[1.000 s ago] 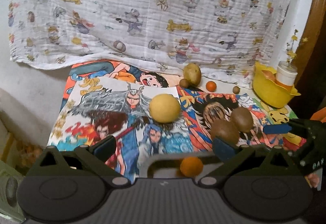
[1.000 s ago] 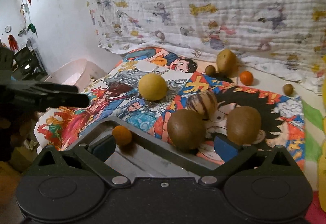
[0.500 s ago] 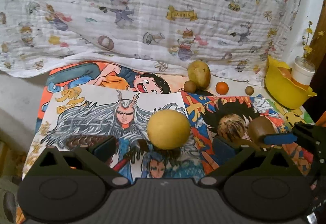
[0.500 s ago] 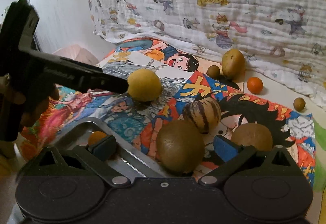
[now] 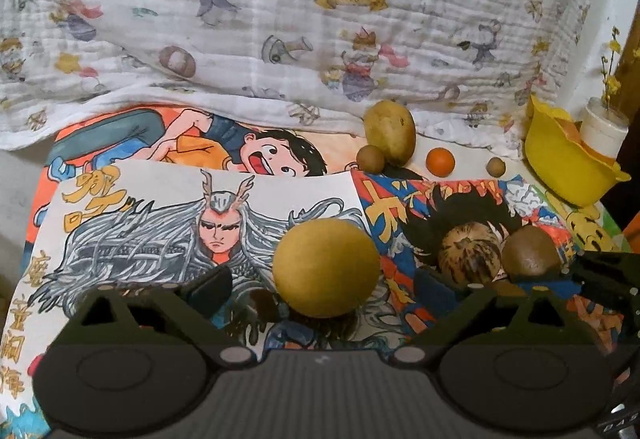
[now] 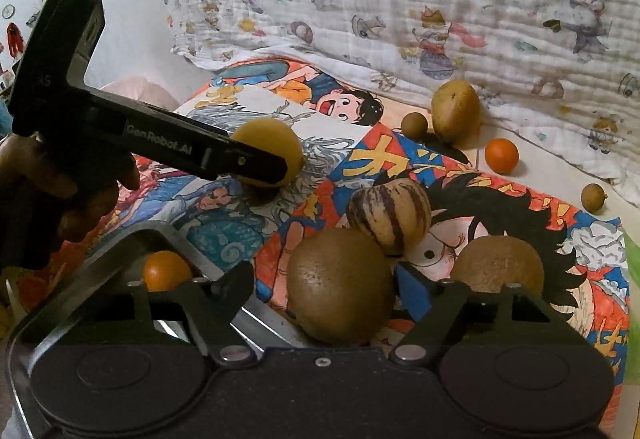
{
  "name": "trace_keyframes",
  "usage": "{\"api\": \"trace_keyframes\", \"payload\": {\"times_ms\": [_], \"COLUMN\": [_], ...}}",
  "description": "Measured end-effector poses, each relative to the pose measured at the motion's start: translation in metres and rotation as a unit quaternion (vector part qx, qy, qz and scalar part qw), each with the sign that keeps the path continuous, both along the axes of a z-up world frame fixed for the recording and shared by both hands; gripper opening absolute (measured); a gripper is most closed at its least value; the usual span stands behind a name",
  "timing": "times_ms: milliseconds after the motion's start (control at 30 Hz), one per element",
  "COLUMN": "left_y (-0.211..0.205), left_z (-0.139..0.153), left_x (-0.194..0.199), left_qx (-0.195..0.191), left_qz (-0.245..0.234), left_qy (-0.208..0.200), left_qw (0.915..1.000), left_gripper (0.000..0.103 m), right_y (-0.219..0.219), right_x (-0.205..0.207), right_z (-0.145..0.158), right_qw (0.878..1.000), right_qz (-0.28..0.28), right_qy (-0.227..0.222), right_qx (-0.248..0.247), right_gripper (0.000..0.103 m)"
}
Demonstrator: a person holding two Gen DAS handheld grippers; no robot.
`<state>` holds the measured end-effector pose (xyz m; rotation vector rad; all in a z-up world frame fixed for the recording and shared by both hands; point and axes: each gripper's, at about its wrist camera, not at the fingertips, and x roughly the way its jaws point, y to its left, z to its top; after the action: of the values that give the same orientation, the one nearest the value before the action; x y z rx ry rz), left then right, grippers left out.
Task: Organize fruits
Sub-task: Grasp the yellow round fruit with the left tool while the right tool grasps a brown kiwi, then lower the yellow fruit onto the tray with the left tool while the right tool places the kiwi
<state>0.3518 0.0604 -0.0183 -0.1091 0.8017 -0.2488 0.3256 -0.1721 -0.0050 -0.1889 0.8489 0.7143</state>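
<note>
I have both tools down among the fruit at once, each straddling its own piece so two can be lifted together. My left gripper (image 5: 320, 287) stands spread around the yellow round fruit (image 5: 326, 267), pads (image 5: 206, 281) clear of its skin on either side, the jaws having just begun to draw in. My right gripper (image 6: 326, 285) brackets the nearest brown fruit (image 6: 340, 287); its jaws have just been closing, yet I still see a gap at the left pad, so I judge nothing is clamped. The metal tray (image 6: 168, 235) sits just left of that fruit with one small orange (image 6: 166, 271) already in it, which I take as the collecting place. Waiting nearby are the striped fruit (image 6: 388, 215), a second brown fruit (image 6: 500, 263), and farther back a potato-like piece (image 5: 390, 131), another orange (image 5: 440, 161) and two small brown ones. Everything rests on bright cartoon drawings (image 5: 160, 223) laid flat, with a printed white cloth (image 5: 320, 19) hung behind and a yellow bowl (image 5: 568, 163) at the right.
</note>
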Motion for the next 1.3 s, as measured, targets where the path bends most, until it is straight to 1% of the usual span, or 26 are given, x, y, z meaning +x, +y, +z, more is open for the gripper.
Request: {"api": "trace_keyframes", "payload": {"times_ms": [67,133,200,267,367,467,500,733,800,867,1033,1167,1300], "left_y": [-0.002,-0.004,-0.005,-0.007,-0.009,-0.010,-0.010,-0.006,-0.003,-0.001,-0.003,-0.005,-0.006], "left_z": [-0.002,-0.003,-0.004,-0.006,-0.008,-0.010,-0.011,-0.009,-0.006,0.000,0.021,0.036,0.045], "left_x": [0.002,0.003,0.005,0.006,0.008,0.011,0.012,0.011,0.008,0.003,-0.019,-0.046,-0.075], "left_qx": [0.002,0.004,0.009,0.013,0.015,0.017,0.016,0.000,-0.012,-0.016,-0.014,-0.015,-0.020], "left_qz": [-0.004,-0.007,-0.007,-0.010,-0.012,-0.014,-0.012,0.002,0.009,0.011,0.008,0.008,0.010], "left_qy": [0.000,0.001,0.000,0.000,0.000,0.001,0.003,0.004,0.001,-0.004,-0.027,-0.042,-0.049], "left_qw": [1.0000,1.0000,0.9999,0.9999,0.9998,0.9998,0.9998,1.0000,0.9999,0.9998,0.9995,0.9990,0.9985], "left_gripper": [0.093,0.091,0.089,0.083,0.077,0.067,0.065,0.064,0.064,0.064,0.064,0.064,0.064], "right_y": [0.000,0.000,0.000,0.000,0.000,-0.002,-0.001,-0.004,-0.005,-0.005,-0.004,-0.005,-0.007], "right_x": [0.001,0.002,0.002,0.002,0.002,0.002,0.002,0.002,0.001,-0.002,-0.013,-0.025,-0.039], "right_z": [-0.002,-0.003,-0.005,-0.007,-0.008,-0.009,-0.009,-0.009,-0.007,-0.004,0.010,0.021,0.032], "right_qw": [1.000,1.000,1.000,1.000,1.000,1.000,1.000,1.000,1.000,1.000,0.999,0.998,0.997], "right_qz": [-0.004,-0.006,-0.007,-0.007,-0.008,-0.008,-0.008,-0.013,-0.012,-0.008,0.010,0.030,0.045], "right_qy": [0.002,0.001,0.001,0.003,0.000,-0.001,-0.001,0.003,0.002,0.001,-0.005,-0.004,-0.007], "right_qx": [-0.001,-0.006,-0.010,-0.013,-0.016,-0.014,-0.013,0.002,0.006,0.015,0.035,0.051,0.056], "right_gripper": [0.073,0.067,0.065,0.064,0.062,0.061,0.061,0.060,0.059,0.059,0.059,0.059,0.059]}}
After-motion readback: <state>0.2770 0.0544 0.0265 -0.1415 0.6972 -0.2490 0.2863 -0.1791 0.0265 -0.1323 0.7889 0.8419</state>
